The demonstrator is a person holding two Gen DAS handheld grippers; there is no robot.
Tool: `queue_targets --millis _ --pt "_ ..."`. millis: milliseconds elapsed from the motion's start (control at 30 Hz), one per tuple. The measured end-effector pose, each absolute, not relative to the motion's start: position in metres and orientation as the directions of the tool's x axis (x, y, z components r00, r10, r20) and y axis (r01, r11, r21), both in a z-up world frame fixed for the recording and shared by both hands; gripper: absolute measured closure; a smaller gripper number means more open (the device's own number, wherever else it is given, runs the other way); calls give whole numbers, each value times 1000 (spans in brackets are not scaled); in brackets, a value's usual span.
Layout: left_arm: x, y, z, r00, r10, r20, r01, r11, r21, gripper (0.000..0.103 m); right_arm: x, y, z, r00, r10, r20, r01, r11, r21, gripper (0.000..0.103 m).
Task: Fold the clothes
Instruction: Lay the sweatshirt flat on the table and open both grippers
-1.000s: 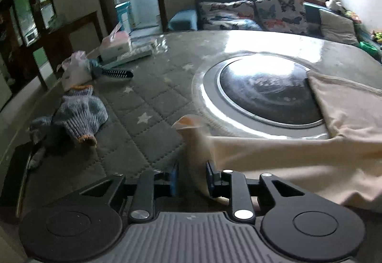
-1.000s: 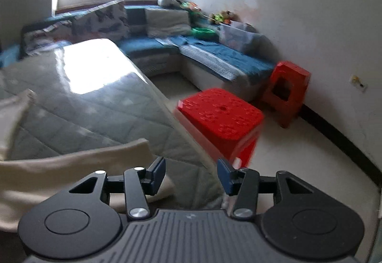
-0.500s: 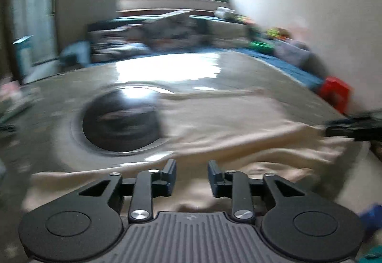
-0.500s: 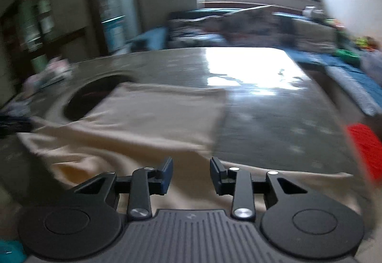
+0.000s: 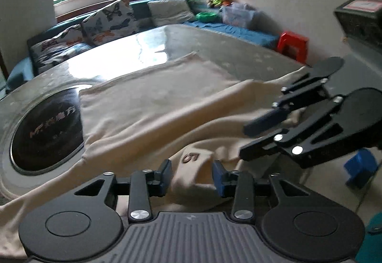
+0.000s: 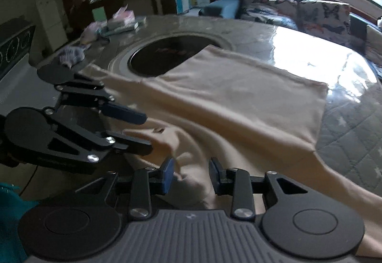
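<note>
Quilted grey bench (image 5: 238, 58), dark round inset (image 5: 45, 127) at 9 o'clock. Cream garment (image 5: 152, 105) spread across bench, near edge bunched at 6 o'clock. Sofa (image 5: 100, 22) at 12. My left tongs (image 5: 192, 176) and right tongs (image 6: 192, 176) both apart, straddling garment edge.

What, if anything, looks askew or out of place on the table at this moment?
The beige garment lies crooked: its flat part covers one side of the dark round inset in the table, while the near portion is bunched into ridges by the table edge. Both the left gripper and right gripper are open over that bunching.
</note>
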State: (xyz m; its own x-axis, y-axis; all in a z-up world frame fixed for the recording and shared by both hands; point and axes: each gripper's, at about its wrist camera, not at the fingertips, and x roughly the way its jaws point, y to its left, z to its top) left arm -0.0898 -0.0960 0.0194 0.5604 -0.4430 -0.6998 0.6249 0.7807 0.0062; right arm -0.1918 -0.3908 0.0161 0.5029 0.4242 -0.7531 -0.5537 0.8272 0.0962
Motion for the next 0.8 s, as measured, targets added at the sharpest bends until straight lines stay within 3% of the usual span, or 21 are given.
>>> queue_targets --millis 100,200,333,600,800 --pt "-87 -94 15 566 -431 -702 612 791 7 98 -195 -388 11 503 402 -765 -553 830 73 93" --pt "-98 -84 29 580 -468 -667 622 783 -8 100 -201 -390 14 512 403 -758 -558 827 63 98" --pt "-114 -69 45 577 -526 -625 661 750 -21 100 -219 -397 31 509 433 -744 -590 805 64 98" --pt "-126 -67 18 474 -511 -717 715 699 -25 98 -234 -393 23 415 452 -789 -654 751 86 96" --pt "-119 -52 38 484 -550 -680 719 693 -49 93 -226 -403 46 449 497 -743 -653 750 107 93"
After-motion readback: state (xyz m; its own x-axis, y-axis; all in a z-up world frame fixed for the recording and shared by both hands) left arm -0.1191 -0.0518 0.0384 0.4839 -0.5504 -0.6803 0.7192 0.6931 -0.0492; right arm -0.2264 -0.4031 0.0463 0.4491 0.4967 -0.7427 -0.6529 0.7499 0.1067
